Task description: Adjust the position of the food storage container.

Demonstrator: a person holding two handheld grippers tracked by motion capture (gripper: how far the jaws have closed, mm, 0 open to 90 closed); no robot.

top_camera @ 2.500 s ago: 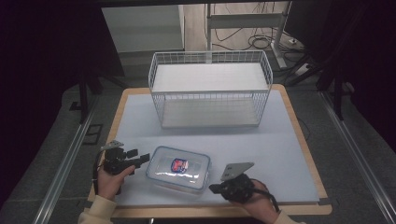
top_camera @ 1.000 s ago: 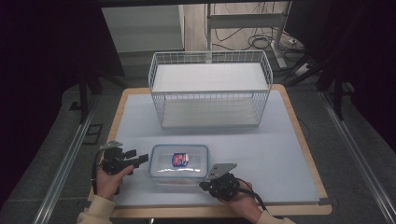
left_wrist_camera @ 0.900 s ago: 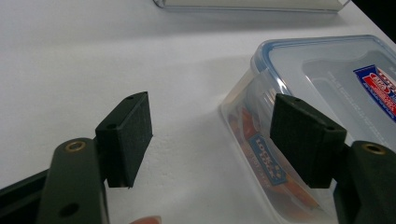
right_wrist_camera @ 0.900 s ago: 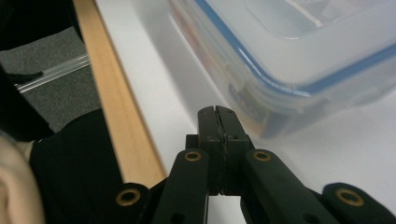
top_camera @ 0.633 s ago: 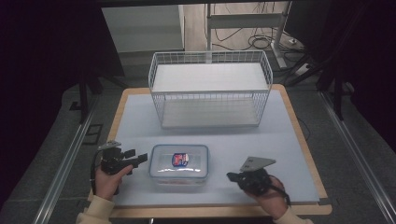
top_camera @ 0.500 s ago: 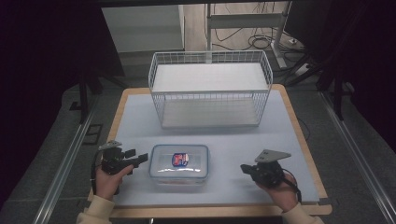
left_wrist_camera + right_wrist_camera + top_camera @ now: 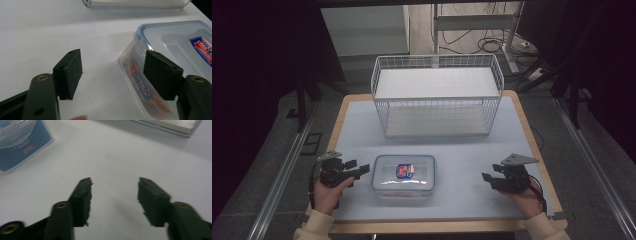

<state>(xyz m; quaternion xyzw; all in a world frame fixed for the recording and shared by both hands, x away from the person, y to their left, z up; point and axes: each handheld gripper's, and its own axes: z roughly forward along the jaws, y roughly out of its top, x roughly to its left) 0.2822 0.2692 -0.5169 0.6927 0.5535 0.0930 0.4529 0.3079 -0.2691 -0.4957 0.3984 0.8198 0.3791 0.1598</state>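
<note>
A clear lidded plastic container with a red and blue label lies on the white table at the front centre. My left gripper is open just left of it; in the left gripper view the container's corner lies behind the right jaw, and nothing sits between the jaws. My right gripper is open well to the right of the container, held low over bare table. In the right gripper view the container's blue-labelled side is at the upper left, away from the jaws.
A white wire basket stands at the back centre of the table; its base edge runs across the top of the right gripper view. The table's wooden rim borders the right side, with dark floor beyond.
The right gripper has drawn away from the container's right side and moved rightward to the table's front right. The container has shifted slightly up and left. The left gripper has stayed put.
</note>
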